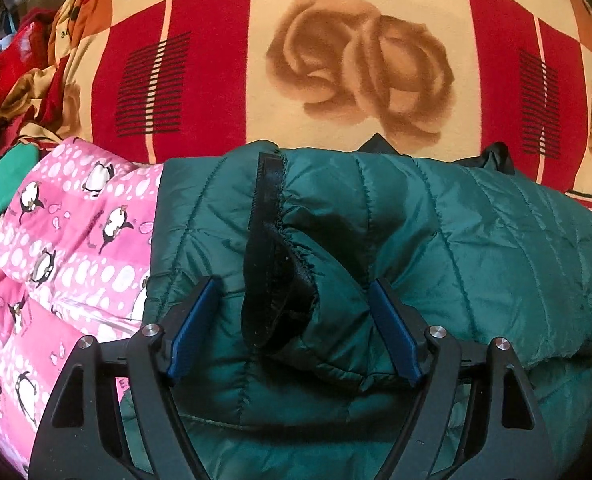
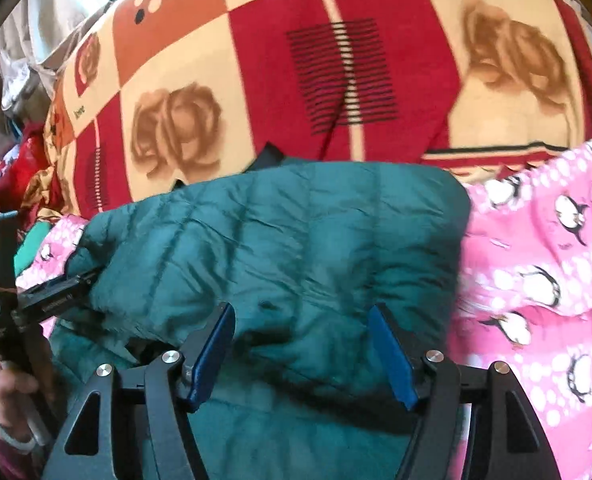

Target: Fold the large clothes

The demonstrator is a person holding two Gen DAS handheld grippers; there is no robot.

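Both blue-padded grippers I hold spread over the green puffer jacket (image 1: 376, 240), left gripper (image 1: 296, 328) beside its black-lined opening (image 1: 276, 280), right gripper (image 2: 302, 348) pinching nothing; jacket lies across the pink penguin blanket (image 2: 536, 260), long axis sideways.

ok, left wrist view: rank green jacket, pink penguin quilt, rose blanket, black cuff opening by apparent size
1. Rose blanket: fills the top half.
2. Green jacket: close to it, and nearer the camera, so these two are unsure.
3. Pink penguin quilt: partly covered by the jacket.
4. Black cuff opening: clearly smallest.
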